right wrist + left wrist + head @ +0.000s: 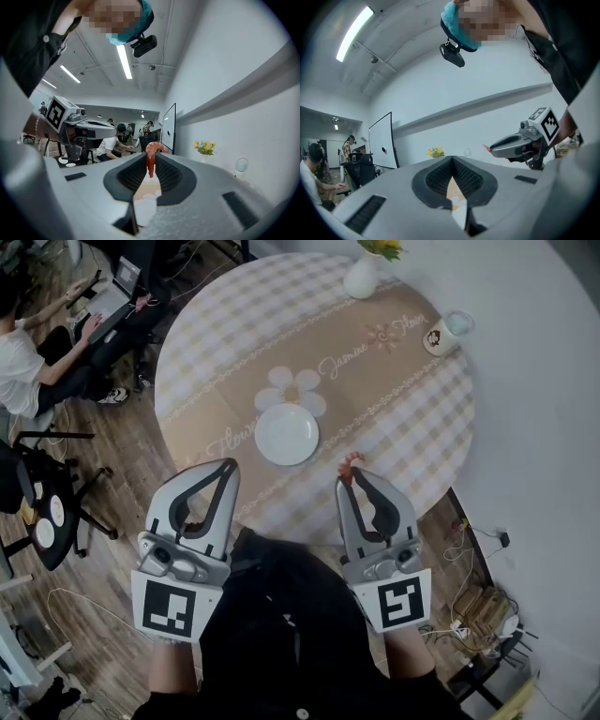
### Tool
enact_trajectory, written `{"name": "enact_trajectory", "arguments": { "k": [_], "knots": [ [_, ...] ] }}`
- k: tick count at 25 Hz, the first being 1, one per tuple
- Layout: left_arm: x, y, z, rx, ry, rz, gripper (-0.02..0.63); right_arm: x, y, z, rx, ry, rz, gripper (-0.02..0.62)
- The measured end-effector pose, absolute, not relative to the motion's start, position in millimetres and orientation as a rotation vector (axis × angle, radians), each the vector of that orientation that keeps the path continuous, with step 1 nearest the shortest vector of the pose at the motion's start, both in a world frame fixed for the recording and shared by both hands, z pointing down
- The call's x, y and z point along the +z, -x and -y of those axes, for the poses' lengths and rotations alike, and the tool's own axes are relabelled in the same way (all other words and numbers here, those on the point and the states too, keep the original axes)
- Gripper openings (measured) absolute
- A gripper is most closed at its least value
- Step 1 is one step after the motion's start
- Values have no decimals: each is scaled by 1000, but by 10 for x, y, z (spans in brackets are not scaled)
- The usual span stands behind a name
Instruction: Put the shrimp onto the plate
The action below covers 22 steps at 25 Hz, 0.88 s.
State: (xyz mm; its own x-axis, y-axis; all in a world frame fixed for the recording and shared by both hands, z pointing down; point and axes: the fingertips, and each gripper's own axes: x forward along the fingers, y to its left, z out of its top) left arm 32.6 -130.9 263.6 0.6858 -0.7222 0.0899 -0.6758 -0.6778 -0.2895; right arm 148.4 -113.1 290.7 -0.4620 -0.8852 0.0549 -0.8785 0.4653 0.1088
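Observation:
A red-orange shrimp [350, 465] is pinched at the tips of my right gripper [352, 476], which hovers over the near right part of the round table. In the right gripper view the shrimp [151, 158] hangs between the shut jaws. The white plate [287, 434] lies empty at the table's middle, up and left of the shrimp. My left gripper [228, 466] is held at the table's near edge, below and left of the plate, its jaws together with nothing in them. The left gripper view shows the right gripper [488, 148] with the shrimp tip at its end.
The table [412, 427] wears a checked cloth with a flower print. A white vase of yellow flowers [366, 273] and a mug [446, 332] stand at its far side. A seated person [28, 357] at a laptop and an office chair [47, 502] are to the left.

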Motion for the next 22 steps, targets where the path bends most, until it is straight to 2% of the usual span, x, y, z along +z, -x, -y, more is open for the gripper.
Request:
{"name": "enact_trajectory", "arguments": {
  "k": [22],
  "knots": [
    [2603,-216,1539,-247,2718,-1006,0,2907,-1284,1437,-91,-1632,2526,43]
  ]
}}
